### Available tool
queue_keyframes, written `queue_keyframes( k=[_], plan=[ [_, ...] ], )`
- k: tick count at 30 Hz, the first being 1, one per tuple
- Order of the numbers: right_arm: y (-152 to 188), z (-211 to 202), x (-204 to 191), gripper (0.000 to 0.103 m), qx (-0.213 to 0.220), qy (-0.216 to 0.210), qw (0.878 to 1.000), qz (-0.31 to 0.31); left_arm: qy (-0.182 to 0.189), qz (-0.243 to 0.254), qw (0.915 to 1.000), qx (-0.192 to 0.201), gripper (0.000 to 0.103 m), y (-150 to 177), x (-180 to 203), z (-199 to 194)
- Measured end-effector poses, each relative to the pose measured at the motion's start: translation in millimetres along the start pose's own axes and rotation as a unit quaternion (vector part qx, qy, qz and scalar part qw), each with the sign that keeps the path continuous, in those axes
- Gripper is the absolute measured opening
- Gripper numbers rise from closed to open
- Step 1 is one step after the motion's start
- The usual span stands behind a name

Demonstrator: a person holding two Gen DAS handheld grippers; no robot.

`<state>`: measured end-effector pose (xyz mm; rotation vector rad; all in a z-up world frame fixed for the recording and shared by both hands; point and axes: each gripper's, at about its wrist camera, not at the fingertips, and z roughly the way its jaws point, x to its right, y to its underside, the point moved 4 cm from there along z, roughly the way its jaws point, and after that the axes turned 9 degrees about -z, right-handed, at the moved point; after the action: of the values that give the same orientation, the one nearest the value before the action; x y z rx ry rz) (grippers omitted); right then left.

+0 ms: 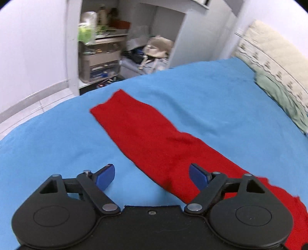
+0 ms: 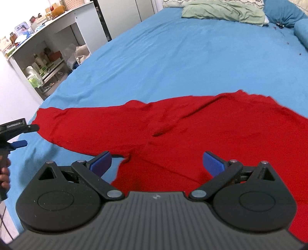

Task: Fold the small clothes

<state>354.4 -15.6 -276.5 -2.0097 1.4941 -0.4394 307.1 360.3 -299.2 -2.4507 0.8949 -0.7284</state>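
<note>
A red long-sleeved garment lies spread on the blue bedsheet. In the left wrist view one long red sleeve runs diagonally from far left to near right. My left gripper is open and empty, hovering over the near part of that sleeve; it also shows at the left edge of the right wrist view, beside the sleeve's cuff. My right gripper is open and empty, just above the garment near the armpit seam.
An open white closet with cluttered shelves stands past the bed's far edge. A green pillow and blue pillows lie at the head of the bed. A white shelf unit stands left of the bed.
</note>
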Motion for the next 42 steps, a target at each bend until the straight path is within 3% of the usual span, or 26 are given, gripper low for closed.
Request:
queue_keyframes(
  k=[5,14,16,21,25,29,33,37,39,42],
  plan=[
    [3.7,19.5,-14.4,0.103,-0.007,0.007,1.000,-0.001,-0.012,-0.011,0.9998,-0.013,0.062,-6.9,-16.7,37.4],
    [3.3,34.9,-13.9,0.103,-0.003,0.016,1.000,0.000,-0.026,-0.006,0.9995,0.019,0.056,-29.0,-12.8,65.3],
    [3.8,37.4,-12.8,0.103,0.000,0.018,1.000,0.005,-0.031,-0.004,0.9993,0.023,0.048,-32.1,-10.8,69.1],
    [4.4,37.2,-7.0,0.103,0.008,0.022,1.000,0.019,-0.051,0.025,0.9978,0.035,0.010,-33.4,-0.8,72.1],
    [3.0,29.5,2.4,0.103,0.017,0.025,0.999,0.028,-0.057,0.039,0.9960,0.057,0.007,-34.4,16.6,56.9],
    [-1.4,10.8,21.5,0.103,0.033,0.034,0.998,0.042,-0.021,0.069,0.9930,0.094,0.007,-37.2,59.0,23.1],
    [-2.6,-13.6,53.0,0.103,0.051,0.051,0.996,0.060,0.062,0.123,0.9828,0.123,0.007,-19.9,132.7,-23.1],
    [1.2,-37.2,91.9,0.103,0.055,0.084,0.992,0.082,0.160,0.190,0.9616,0.115,0.007,26.5,222.5,-62.0],
    [5.6,-51.8,113.5,0.103,0.062,0.097,0.989,0.096,0.206,0.226,0.9476,0.093,0.007,63.4,268.5,-73.3],
    [16.2,-74.0,150.6,0.103,0.066,0.127,0.983,0.116,0.245,0.273,0.9291,0.048,0.007,127.8,320.7,-78.4]
  ],
)
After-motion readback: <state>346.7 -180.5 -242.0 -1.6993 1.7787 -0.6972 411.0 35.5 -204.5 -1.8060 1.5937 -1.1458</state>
